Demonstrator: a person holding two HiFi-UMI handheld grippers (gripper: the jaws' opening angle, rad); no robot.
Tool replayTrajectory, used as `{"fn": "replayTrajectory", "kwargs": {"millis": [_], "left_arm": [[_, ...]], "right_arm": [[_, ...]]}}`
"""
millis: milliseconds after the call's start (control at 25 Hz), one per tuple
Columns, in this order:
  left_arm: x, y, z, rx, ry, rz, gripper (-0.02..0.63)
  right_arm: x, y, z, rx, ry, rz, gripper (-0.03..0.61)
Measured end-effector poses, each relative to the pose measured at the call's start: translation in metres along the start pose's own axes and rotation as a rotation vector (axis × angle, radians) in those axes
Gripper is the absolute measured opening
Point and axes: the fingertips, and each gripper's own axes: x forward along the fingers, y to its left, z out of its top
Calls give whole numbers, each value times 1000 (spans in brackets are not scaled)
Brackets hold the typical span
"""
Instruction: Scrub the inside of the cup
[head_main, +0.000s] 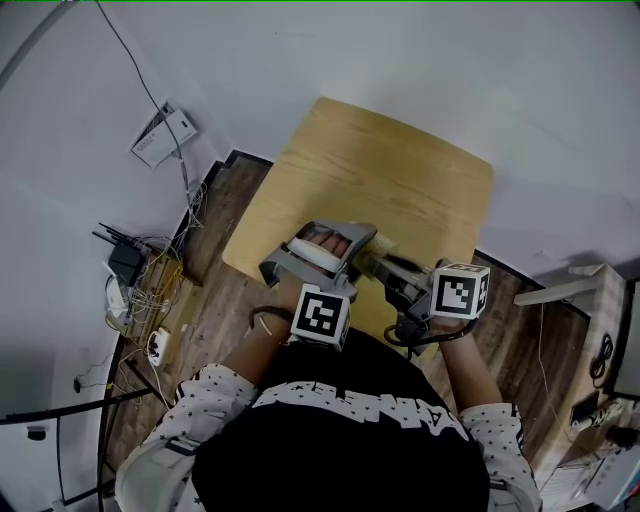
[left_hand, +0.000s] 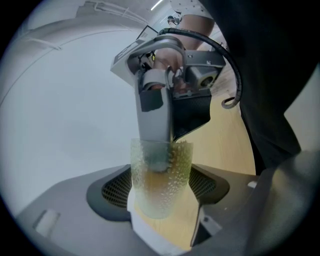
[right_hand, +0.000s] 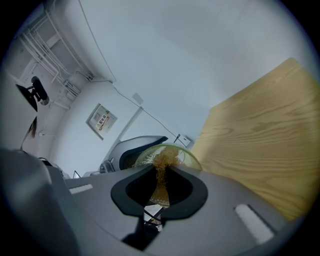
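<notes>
A clear, dimpled, greenish cup (left_hand: 160, 187) is clamped between the pads of my left gripper (left_hand: 161, 202), just above the wooden table (head_main: 400, 170). The cup's mouth faces my right gripper (left_hand: 158, 159), whose grey fingers reach down into it. In the right gripper view, my right gripper (right_hand: 160, 192) is shut on a brown fibrous scrubber (right_hand: 161, 172) that pokes into the cup's mouth (right_hand: 189, 156). From the head view both grippers meet over the table's near edge: left gripper (head_main: 350, 245), cup (head_main: 381, 243), right gripper (head_main: 386, 268).
To the left of the table, the wooden floor holds a tangle of cables and a black router (head_main: 125, 262), with a white box (head_main: 163, 135) further back. White furniture (head_main: 600, 290) stands at the right. A sign (right_hand: 102, 120) hangs on the far wall.
</notes>
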Motion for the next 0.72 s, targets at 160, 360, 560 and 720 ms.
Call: {"fn": "replayTrajectory", "kwargs": {"millis": [160, 360, 560, 720], "left_arm": [[-4, 2, -5, -36, -15, 20, 353], [-11, -6, -17, -68, 12, 12, 353], [-20, -7, -35, -76, 68, 8, 353], [-29, -7, -50, -125, 102, 20, 353]], "right_arm": [[7, 8, 0, -27, 7, 28, 51], [14, 15, -7, -42, 36, 51, 51], [19, 23, -11, -59, 71, 78, 52], [22, 32, -13, -93, 92, 99, 52]]}}
